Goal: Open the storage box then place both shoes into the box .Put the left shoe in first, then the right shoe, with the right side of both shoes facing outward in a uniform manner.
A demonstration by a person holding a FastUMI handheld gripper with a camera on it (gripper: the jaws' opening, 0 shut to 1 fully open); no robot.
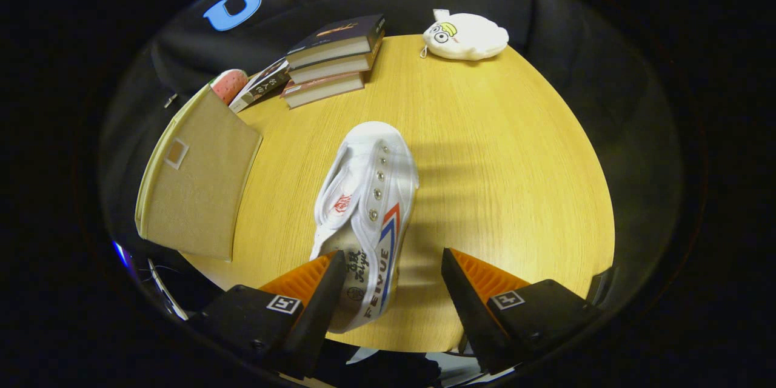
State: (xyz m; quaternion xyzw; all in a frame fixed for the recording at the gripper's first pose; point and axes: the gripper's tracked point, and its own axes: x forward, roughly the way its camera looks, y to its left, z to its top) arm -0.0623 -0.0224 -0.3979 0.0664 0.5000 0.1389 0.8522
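Observation:
A white canvas shoe (367,206) with red and blue side stripes lies on the wooden table (503,182), toe pointing away from me. Its heel end reaches between my fingers and rests against the left finger (321,297); a wide gap separates it from the right finger (464,297). My gripper (391,291) is open. The beige fabric storage box (197,179) stands to the left of the shoe at the table's edge, its lid side facing me. I cannot tell whether it is open.
A stack of three books (333,60) sits beyond the shoe, with another book (262,83) leaning beside it. A white plush toy (465,36) lies at the far side of the table. A red-dotted item (229,85) peeks behind the box.

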